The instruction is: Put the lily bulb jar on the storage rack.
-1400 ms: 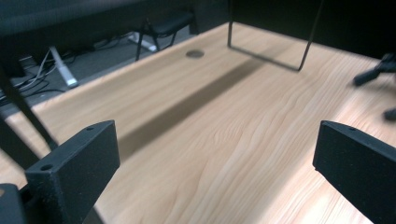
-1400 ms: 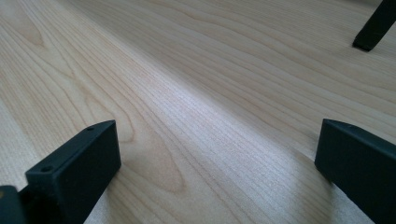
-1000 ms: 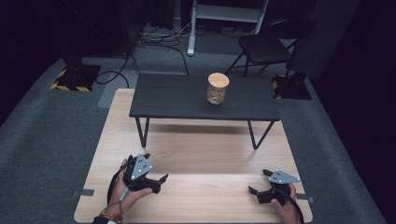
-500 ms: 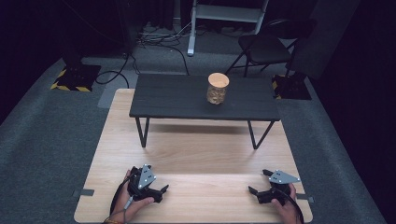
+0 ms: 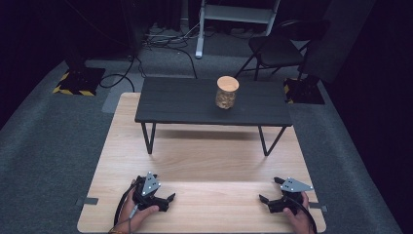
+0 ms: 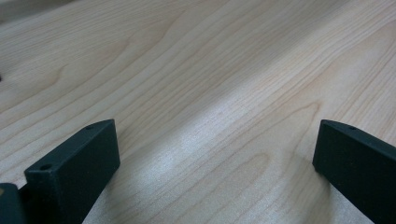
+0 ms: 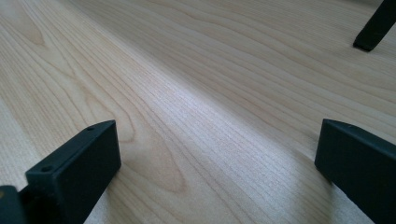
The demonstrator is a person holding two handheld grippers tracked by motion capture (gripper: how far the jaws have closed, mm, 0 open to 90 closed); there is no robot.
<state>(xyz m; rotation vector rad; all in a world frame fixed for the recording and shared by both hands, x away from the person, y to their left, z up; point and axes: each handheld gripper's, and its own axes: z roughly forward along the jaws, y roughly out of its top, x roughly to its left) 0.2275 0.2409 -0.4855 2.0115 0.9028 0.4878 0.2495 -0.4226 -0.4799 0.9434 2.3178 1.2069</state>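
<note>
The left tool [image 5: 165, 200] rests near the front left corner of the light wooden table [image 5: 209, 161], its jaws spread wide with bare wood grain between them in the left gripper view. The right tool [image 5: 268, 199] sits near the front right corner, its jaws likewise wide apart and holding nothing. Both lie low, seemingly on the wood.

The jar [image 5: 227, 92], a clear one with a pale round lid and brownish contents, stands upright on the small dark table [image 5: 185, 105] that sits across the far half of the wooden table. It is right of that dark top's middle and well apart from both tools.

The risks from here, as I judge them, lie in the reach. The jar is far off and raised, so a tool coming in low could knock the dark table's front edge or a leg [image 7: 373, 25]. A tall, smooth jar may tip if one jaw strikes it before the other closes. A grip on the lid alone could slip or lift the lid off.
</note>
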